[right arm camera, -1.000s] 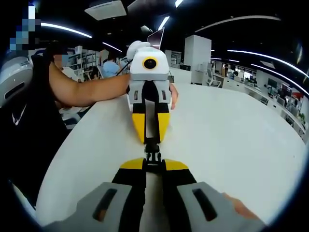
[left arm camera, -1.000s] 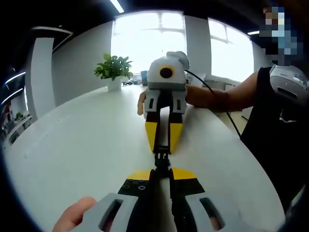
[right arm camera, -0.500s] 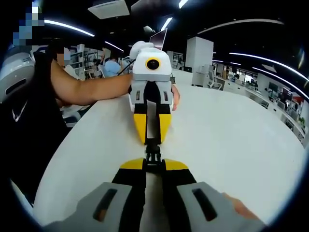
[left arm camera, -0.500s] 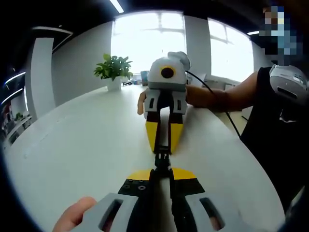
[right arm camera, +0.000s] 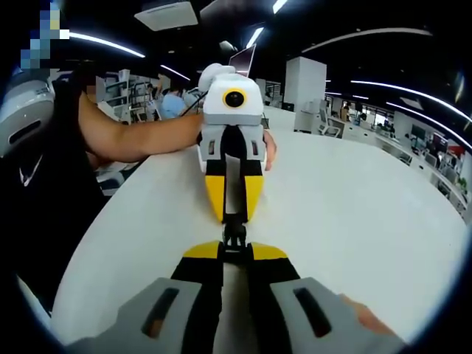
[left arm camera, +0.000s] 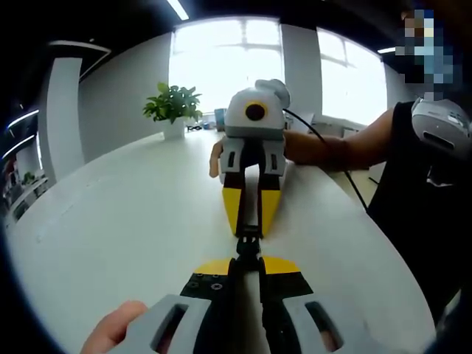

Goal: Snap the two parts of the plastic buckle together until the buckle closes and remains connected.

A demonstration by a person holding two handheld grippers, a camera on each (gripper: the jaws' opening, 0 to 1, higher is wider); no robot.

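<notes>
- The left gripper (left arm camera: 248,259) rises from the bottom of the left gripper view, its 2 yellow-tipped jaws drawn together and clamped on the near end of the black buckle (left arm camera: 248,243).
- In that view the right gripper (left arm camera: 250,220) faces it head-on from across the white table (left arm camera: 125,214), its jaws pinched on the buckle's far end.
- The buckle lies in a straight line between the 2 sets of jaw tips, just above the table top near its middle; only a short black length shows between them.
- The 2 buckle parts look pushed into each other, but whether they have latched cannot be told.
- In the right gripper view the same meeting shows from the other side: the right gripper (right arm camera: 234,251) at the bottom, jaws tight on the buckle (right arm camera: 234,234), and the left gripper (right arm camera: 234,210) opposite, gripping its other end.
- A bare forearm (left arm camera: 346,147) reaches in from the right in the left gripper view to hold the right gripper; a thumb (left arm camera: 114,328) shows at the lower left beside the left gripper's grey body.
- In the right gripper view a forearm (right arm camera: 140,136) comes from the left to the left gripper.
- A potted plant (left arm camera: 173,107) stands at the table's far edge before bright windows (left arm camera: 221,63).
</notes>
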